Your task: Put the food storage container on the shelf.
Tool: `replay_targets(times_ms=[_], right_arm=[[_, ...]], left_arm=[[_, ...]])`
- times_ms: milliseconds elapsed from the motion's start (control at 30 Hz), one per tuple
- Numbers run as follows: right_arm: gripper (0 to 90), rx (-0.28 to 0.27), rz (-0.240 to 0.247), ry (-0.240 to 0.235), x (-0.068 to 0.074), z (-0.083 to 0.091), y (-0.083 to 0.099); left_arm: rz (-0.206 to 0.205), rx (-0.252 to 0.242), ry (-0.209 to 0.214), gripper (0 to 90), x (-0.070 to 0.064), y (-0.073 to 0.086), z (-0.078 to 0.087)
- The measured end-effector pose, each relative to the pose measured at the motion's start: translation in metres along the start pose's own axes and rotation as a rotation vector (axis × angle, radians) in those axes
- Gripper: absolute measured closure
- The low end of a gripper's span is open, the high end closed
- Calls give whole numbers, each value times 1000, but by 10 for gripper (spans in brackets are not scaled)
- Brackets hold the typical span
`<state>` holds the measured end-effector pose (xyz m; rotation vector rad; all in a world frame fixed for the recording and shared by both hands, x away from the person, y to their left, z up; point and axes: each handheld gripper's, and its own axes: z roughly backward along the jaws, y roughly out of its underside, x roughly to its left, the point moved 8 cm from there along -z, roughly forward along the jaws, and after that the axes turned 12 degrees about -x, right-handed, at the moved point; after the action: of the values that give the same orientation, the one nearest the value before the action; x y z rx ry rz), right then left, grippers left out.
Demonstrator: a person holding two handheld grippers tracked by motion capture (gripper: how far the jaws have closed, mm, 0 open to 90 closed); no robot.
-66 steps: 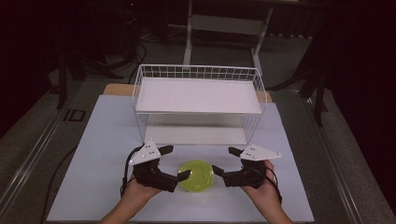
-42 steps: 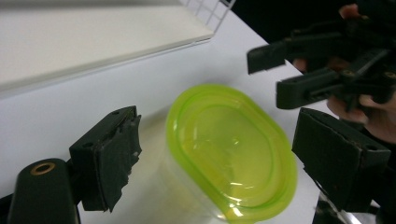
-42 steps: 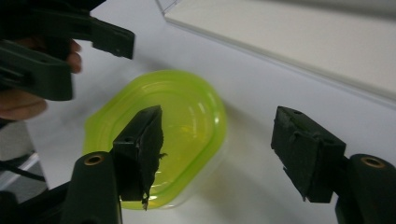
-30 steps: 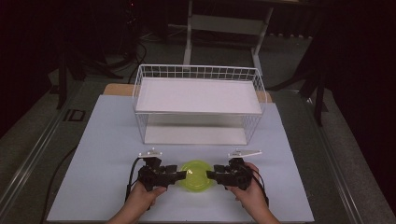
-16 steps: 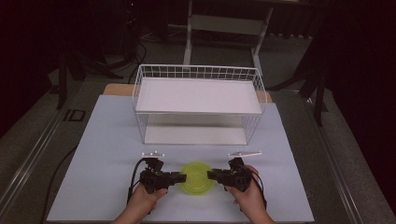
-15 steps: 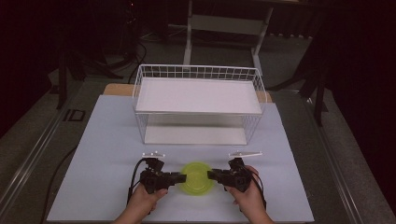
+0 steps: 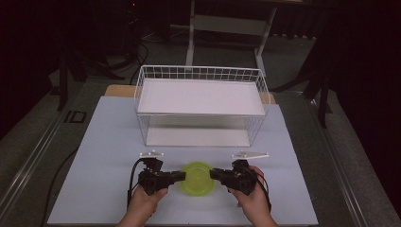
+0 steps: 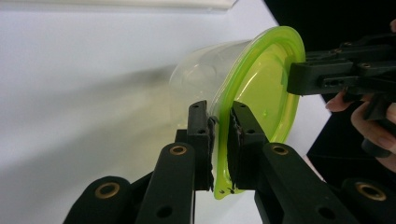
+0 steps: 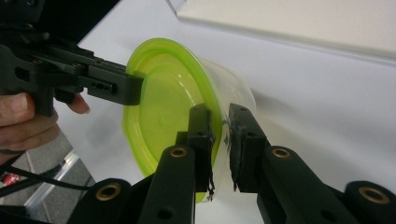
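A round container [image 7: 197, 178] with a bright green lid [image 8: 261, 93] over a clear tub sits near the front edge of the white worktop [image 7: 104, 142], between the person's two hands. The left claw [image 7: 177, 176] reaches in from the left and the right claw [image 7: 216, 173] from the right — both meet the container at its rim, on opposite sides.

In the left gripper view the left claw [image 8: 221, 140] is narrowed onto the green rim, one jaw on each face of the lid's edge, the clear tub behind it. Farther off in that view the right claw [image 8: 299, 79] grips the far side of the lid, with fingers [image 8: 369, 126] wrapped around its handle.

The right gripper view shows the same from the other side: the right claw [image 9: 220, 140] is pinched on the lid's edge where it meets the clear wall, and the left claw [image 9: 133, 88] bites the opposite rim.

Farther back on the worktop stands a white wire shelf rack [image 7: 201, 97] — well apart from the container.
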<state>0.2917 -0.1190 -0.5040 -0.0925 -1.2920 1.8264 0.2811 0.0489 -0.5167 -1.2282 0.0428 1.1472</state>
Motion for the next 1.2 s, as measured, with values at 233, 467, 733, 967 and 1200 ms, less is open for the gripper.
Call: replay_targets(times_ms=[233,467,733,967,1200], right_arm=[[802,-35,6,-14,8,7,-18],[802,-82,28,-9,17,19,-46],[802,-124,44,-5,24,28,-75],[802,-164,54,-8,30,37,-104],[801,-185,47,-20,31,42,-133]], left_arm=[[-51,-39,12,815,-13,-24,12],[-78,-65,24,816,-25,-46,19],[-107,-80,29,816,-38,-77,27],[-138,-104,31,816,-50,-107,34],[-136,-131,56,816,-56,-133,37]])
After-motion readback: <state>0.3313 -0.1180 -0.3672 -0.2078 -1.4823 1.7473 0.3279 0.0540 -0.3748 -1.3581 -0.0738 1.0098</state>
